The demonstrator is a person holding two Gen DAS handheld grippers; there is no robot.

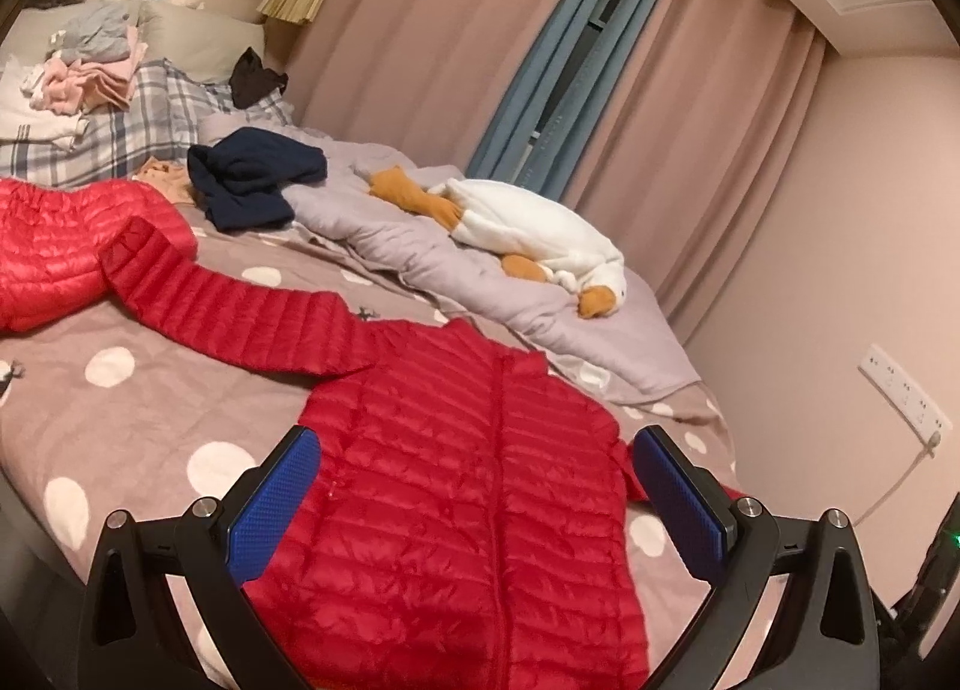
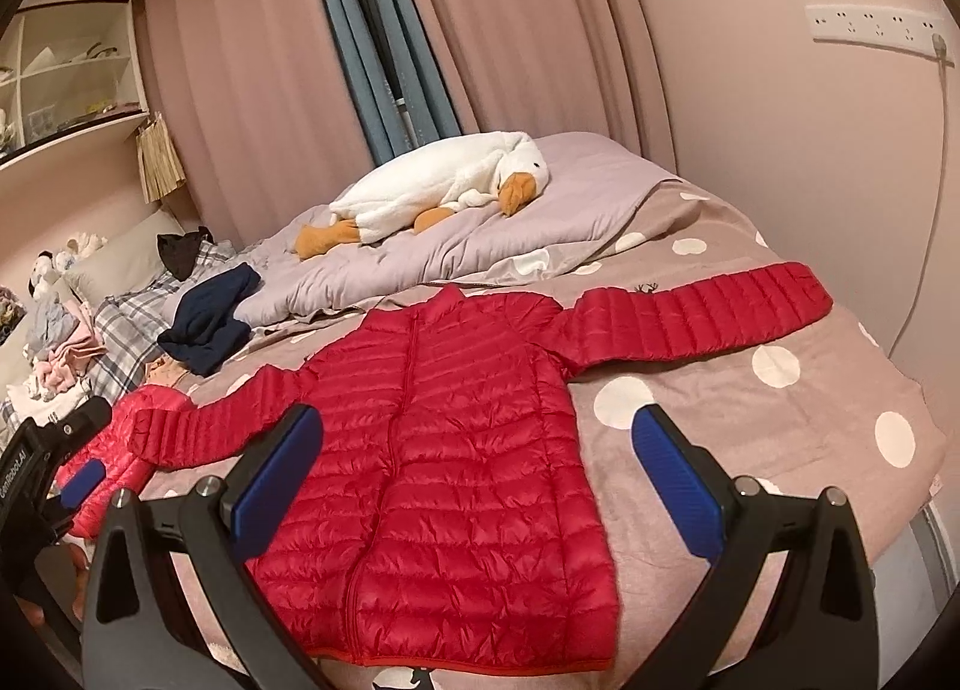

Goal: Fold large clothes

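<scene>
A red quilted puffer jacket [image 2: 456,438] lies flat and zipped on the polka-dot bedspread [image 2: 750,426], both sleeves spread out sideways. In the left wrist view the same jacket [image 1: 456,486] fills the foreground, one sleeve [image 1: 240,312] stretching toward a second red puffer garment [image 1: 54,246]. My left gripper [image 1: 474,486] hovers open over the jacket's body, nothing between its blue pads [image 1: 273,510]. My right gripper [image 2: 474,468] is open too, above the jacket's lower half. The left gripper [image 2: 60,468] also shows at the left edge of the right wrist view.
A white plush goose [image 2: 438,186] rests on a lilac duvet [image 2: 540,222] by the curtains. A navy garment [image 2: 210,318], a plaid pillow [image 1: 120,132] and a pile of folded clothes [image 1: 90,72] lie toward the headboard. A wall socket strip [image 2: 870,27] has a cable hanging.
</scene>
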